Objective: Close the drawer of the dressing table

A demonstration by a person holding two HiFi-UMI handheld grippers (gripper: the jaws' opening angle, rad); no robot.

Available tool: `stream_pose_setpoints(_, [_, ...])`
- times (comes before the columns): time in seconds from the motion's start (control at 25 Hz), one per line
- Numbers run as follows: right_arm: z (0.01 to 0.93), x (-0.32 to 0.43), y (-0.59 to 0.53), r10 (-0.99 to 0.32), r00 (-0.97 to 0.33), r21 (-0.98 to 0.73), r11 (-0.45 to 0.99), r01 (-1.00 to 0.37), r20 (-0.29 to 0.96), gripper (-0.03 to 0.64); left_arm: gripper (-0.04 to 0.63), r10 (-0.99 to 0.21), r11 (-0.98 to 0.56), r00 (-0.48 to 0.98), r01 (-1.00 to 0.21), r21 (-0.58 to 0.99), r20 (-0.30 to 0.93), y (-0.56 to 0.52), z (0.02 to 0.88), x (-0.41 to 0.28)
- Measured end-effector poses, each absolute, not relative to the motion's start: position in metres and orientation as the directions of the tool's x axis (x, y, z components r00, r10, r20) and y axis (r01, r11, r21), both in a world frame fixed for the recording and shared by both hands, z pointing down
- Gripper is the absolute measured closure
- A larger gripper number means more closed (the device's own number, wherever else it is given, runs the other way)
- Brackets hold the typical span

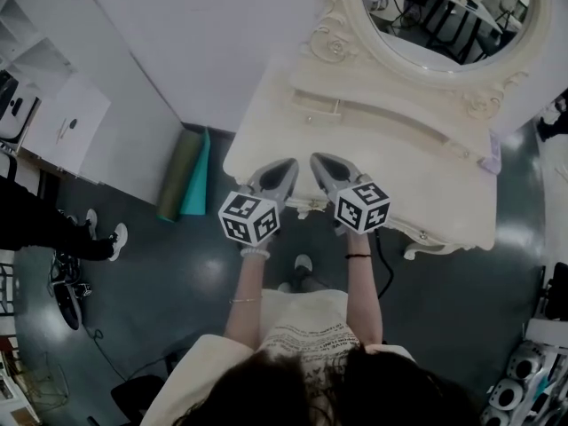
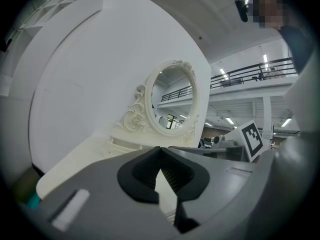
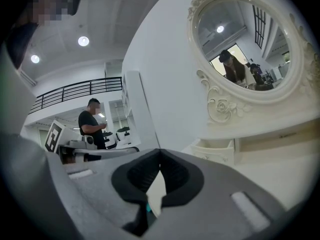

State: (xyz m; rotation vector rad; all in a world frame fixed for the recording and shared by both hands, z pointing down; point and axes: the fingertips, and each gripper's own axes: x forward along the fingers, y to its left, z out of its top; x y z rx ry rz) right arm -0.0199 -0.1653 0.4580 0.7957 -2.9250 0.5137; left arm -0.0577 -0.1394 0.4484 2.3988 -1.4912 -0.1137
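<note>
The cream dressing table (image 1: pixel 399 180) stands against the white wall, with an oval mirror (image 1: pixel 444 7) above it. A small drawer (image 1: pixel 316 106) in the raised back shelf stands pulled out a little; it also shows as a small drawer (image 3: pixel 216 151) in the right gripper view. My left gripper (image 1: pixel 288 163) and right gripper (image 1: pixel 319 158) lie side by side over the table's front edge and point at the back shelf. Both are shut with nothing between their jaws: left gripper (image 2: pixel 160 149), right gripper (image 3: pixel 160 152). The table front below them is hidden.
Green and teal rolled mats (image 1: pixel 185 174) lean at the table's left end. A white cabinet (image 1: pixel 62 122) and a person's legs (image 1: pixel 53 229) are at the far left. Another person (image 3: pixel 92 126) stands far off. Equipment crowds the floor at the lower right (image 1: pixel 524 371).
</note>
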Motion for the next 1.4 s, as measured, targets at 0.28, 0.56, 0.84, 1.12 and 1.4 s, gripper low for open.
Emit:
stream_pose_setpoints(0.28, [0.460, -0.013, -0.188, -0.475, -0.868, -0.313, 0.810, -0.496, 0.145, 0.614, 0.595, -0.891, -0.393, 0.441, -0.867, 0.306, 0.108, -0.157, 0.452, -0.053])
stream_pose_setpoints(0.56, [0.460, -0.014, -0.200, -0.465, -0.873, -0.318, 0.813, -0.487, 0.147, 0.614, 0.595, -0.897, -0.374, 0.426, -0.874, 0.309, 0.119, -0.167, 0.454, -0.055])
stream_pose_setpoints(0.84, [0.467, -0.019, -0.210, -0.467, -0.872, -0.347, 0.802, -0.487, 0.147, 0.614, 0.595, -0.893, -0.369, 0.428, -0.875, 0.314, 0.143, -0.175, 0.460, -0.061])
stream_pose_setpoints(1.12, [0.476, -0.033, -0.226, -0.474, -0.864, -0.378, 0.778, -0.502, 0.173, 0.614, 0.595, -0.872, -0.395, 0.463, -0.857, 0.330, 0.159, -0.195, 0.467, -0.074])
stream_pose_setpoints(1.4, [0.486, -0.044, -0.250, -0.523, -0.829, -0.405, 0.726, -0.555, 0.199, 0.614, 0.595, -0.824, -0.452, 0.536, -0.817, 0.357, 0.183, -0.225, 0.477, -0.086])
